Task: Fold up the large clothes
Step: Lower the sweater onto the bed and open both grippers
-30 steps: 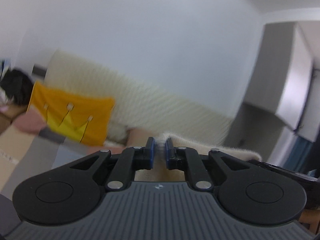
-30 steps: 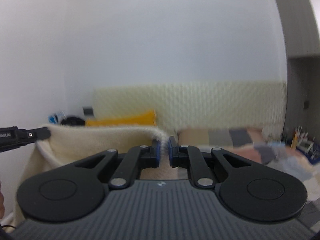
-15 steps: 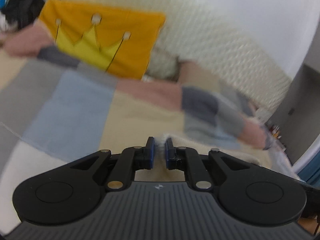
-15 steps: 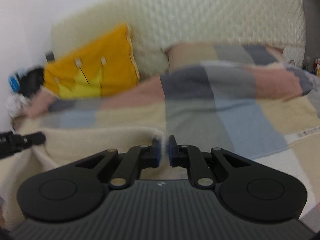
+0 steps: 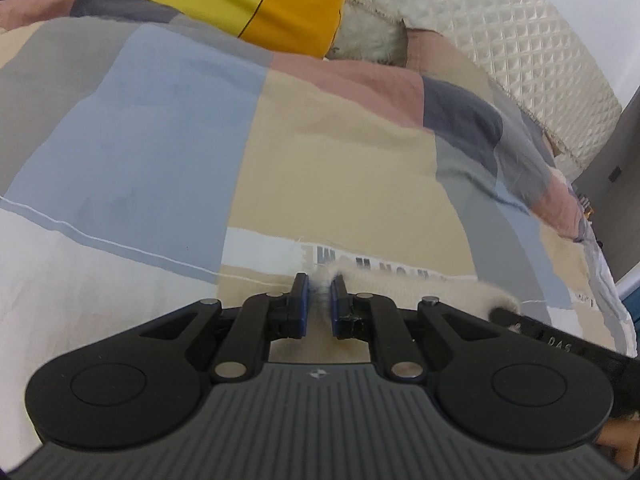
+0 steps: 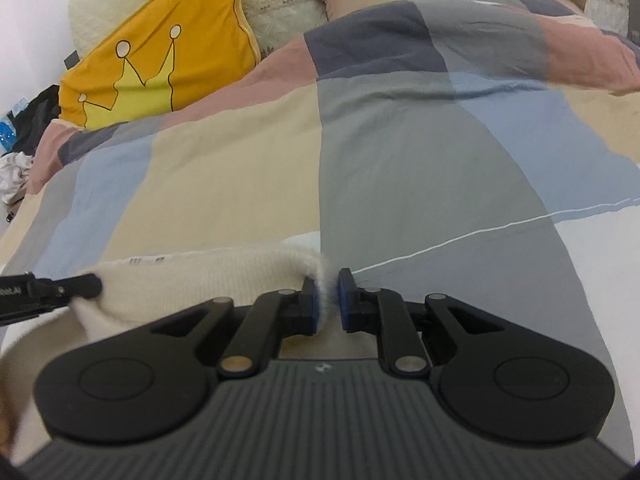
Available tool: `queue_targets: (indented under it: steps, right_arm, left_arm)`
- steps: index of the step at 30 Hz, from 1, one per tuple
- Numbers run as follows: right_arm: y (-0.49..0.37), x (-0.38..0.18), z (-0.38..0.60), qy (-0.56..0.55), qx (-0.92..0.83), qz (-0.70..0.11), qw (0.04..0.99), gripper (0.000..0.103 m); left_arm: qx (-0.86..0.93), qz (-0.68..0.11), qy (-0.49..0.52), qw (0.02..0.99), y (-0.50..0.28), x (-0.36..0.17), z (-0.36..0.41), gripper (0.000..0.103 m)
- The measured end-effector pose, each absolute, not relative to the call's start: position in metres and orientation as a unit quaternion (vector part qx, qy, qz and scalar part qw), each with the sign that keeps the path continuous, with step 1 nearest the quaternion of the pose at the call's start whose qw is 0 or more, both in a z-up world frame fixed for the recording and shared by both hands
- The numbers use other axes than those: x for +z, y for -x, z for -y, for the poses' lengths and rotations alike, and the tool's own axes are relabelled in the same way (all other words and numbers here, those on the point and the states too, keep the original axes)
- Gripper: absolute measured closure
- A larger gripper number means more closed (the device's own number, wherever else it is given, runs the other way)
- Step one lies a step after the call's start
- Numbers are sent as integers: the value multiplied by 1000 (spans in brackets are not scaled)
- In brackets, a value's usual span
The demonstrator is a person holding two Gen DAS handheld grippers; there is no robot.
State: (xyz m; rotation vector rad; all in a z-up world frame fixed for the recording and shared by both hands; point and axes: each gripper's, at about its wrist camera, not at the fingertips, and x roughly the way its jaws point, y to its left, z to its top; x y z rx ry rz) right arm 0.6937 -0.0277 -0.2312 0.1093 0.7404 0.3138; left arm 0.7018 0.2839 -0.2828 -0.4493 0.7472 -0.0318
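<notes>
1. My left tongs (image 5: 319, 294): clamped on fuzzy cream knit garment (image 6: 192, 284).
2. My right tongs (image 6: 328, 294): clamped on its other corner.
3. Garment: stretched between both, above the patchwork bed cover (image 6: 400, 168).

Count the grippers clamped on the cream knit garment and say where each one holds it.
2. The left gripper and the right gripper pinch opposite ends of the cream knit garment's top edge, above the patchwork bedspread.

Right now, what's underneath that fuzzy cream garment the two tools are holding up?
The cream garment, pinched by the left tool and right tool, hangs over a patchwork bed cover. Its lower part and whatever lies directly beneath are hidden by the tools.
</notes>
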Motion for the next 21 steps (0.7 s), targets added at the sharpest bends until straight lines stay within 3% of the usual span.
queue_targets:
  steps: [10, 12, 14, 17, 21]
  right_arm:
    - [-695, -227, 18, -32, 155, -378, 912, 87]
    - [-695, -220, 21, -36, 160, -380, 910, 78]
    - [-695, -215, 23, -48, 168, -387, 905, 44]
    - [-691, -205, 21, -45, 182, -388, 902, 37]
    - [-680, -190, 14, -34, 194, -384, 902, 37]
  left_arm:
    - [-10, -385, 195, 902, -705, -265, -275, 86]
    - [-18, -393, 191, 899, -708, -259, -274, 76]
    - [-29, -392, 195, 899, -706, -253, -273, 47]
    - [-32, -398, 177, 900, -702, -245, -266, 34]
    - [-42, -402, 177, 897, -690, -236, -262, 32]
